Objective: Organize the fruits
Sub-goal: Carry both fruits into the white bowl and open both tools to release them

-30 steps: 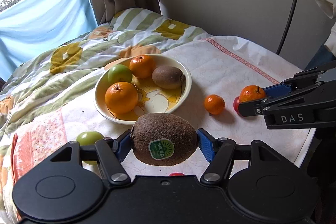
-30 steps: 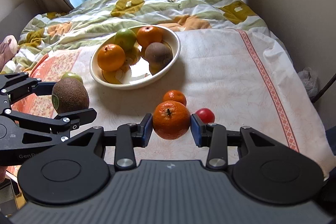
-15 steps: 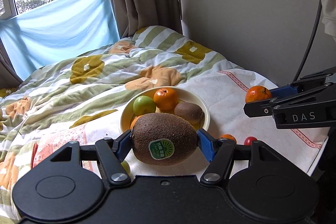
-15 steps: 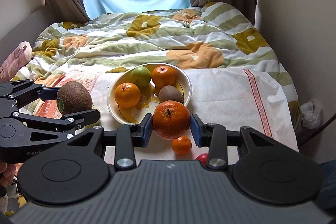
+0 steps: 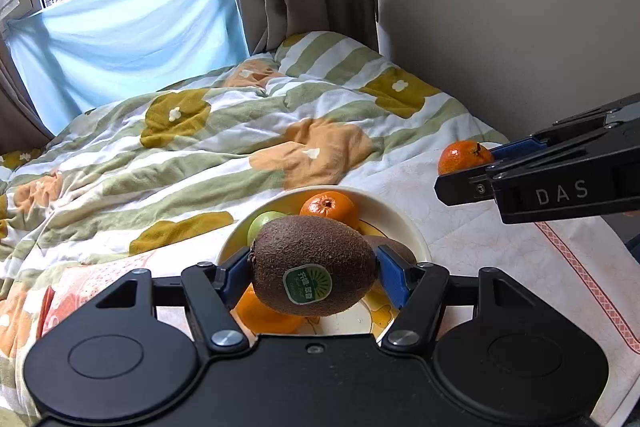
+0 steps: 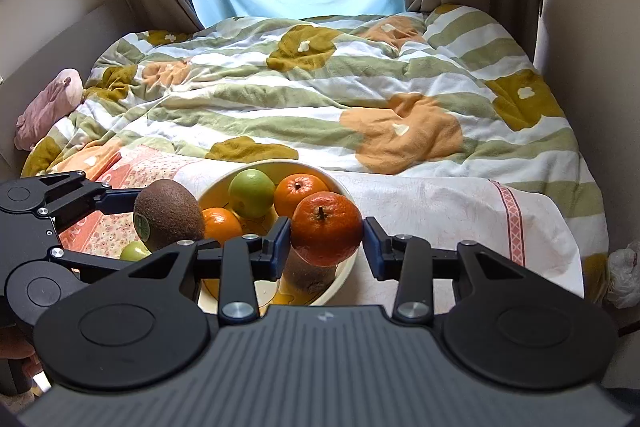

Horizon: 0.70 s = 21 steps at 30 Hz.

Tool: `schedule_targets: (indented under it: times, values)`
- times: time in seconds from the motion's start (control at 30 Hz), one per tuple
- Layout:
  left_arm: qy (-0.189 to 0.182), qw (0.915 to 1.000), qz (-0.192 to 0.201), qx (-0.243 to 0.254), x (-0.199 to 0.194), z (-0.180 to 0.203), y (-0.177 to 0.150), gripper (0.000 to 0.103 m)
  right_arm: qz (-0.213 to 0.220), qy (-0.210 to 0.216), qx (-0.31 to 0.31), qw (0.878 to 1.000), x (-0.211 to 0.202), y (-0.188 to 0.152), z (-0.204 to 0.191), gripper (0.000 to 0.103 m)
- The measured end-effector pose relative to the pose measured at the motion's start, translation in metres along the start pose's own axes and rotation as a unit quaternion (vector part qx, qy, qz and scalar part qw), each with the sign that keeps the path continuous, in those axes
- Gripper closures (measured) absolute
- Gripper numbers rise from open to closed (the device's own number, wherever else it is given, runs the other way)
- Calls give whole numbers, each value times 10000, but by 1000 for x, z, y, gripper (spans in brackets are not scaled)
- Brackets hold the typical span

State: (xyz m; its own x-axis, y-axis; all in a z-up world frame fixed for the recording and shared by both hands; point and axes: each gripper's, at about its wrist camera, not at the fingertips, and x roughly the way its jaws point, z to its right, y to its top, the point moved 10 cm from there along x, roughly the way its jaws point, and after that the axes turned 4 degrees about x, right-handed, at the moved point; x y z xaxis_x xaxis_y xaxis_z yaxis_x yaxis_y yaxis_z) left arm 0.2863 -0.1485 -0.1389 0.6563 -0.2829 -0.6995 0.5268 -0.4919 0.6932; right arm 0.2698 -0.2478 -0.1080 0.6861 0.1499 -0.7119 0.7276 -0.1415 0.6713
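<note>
Left wrist view: a brown fuzzy stickered kiwi (image 5: 314, 269) is clamped in the left claw (image 5: 313, 273); a round orange mandarin (image 6: 326, 228) is gripped in the right claw (image 6: 325, 241), both above the cream bowl (image 6: 346, 269).

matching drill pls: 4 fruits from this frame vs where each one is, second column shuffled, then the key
Things:
1. stickered kiwi
2. large tangerine
3. green apple in the middle
4. small green apple

Places:
A. in the bowl
B. on the cloth outside the bowl, on its left
C. in the left gripper
D. in the right gripper

Pairs: 1-C, 2-D, 3-A, 4-B
</note>
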Motion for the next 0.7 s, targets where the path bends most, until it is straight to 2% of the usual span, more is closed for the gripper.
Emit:
schedule_targets:
  times: [0.2,0.33,0.47,0.6,0.63,0.67,0.7]
  values:
    - [92,9994,-319,85,39,4,1,33,-293,238,-145,9992,38,8,12,49]
    - [301,9976,-484,401,60,9,-4,33,-476,348,-209,9980,58,6,16,49]
    - [225,9960,-627,596,76,16,-11,33,-621,403,-203,9971,72,2,21,49]
    - [193,9967,-624,474,78,11,-10,31,-700,434,-171,9965,81,1,27,49]
    - [212,9971,-569,448,78,11,-9,27,-716,442,-157,9963,82,1,28,49]
    - [236,9972,-536,456,77,11,-8,16,-736,454,-142,9962,84,0,29,49]
    - [256,9974,-482,471,75,11,-6,11,-753,467,-138,9960,85,0,29,49]
